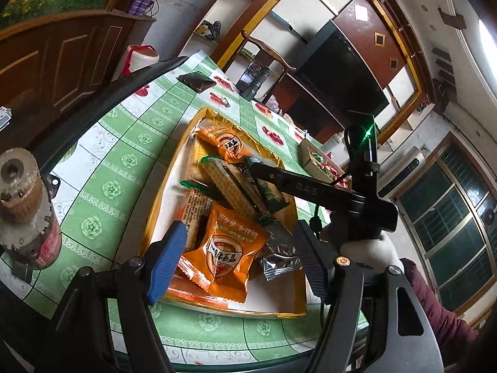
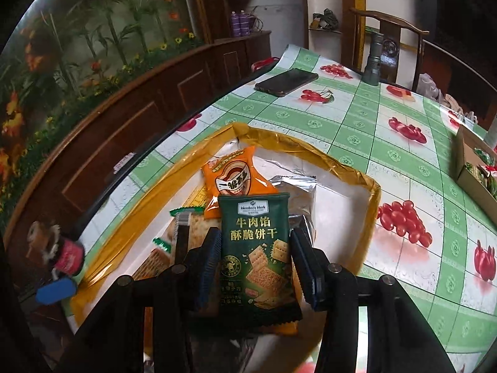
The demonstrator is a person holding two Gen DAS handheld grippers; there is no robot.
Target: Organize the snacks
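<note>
Several snack packets already lie in the gold-rimmed tray on the counter, the right tool pinches a green cracker packet over it, while the left tool hovers spread, so sorting seems partway

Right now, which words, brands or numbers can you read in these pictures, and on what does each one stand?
"Member's Mark": green packet, top.
"牛肉馅 酥脆饼干": same packet, middle.
"DAS": right gripper, on its finger.
Orange packet: logo letters too blurred to read.
Small print on the green packet: too small.
</note>
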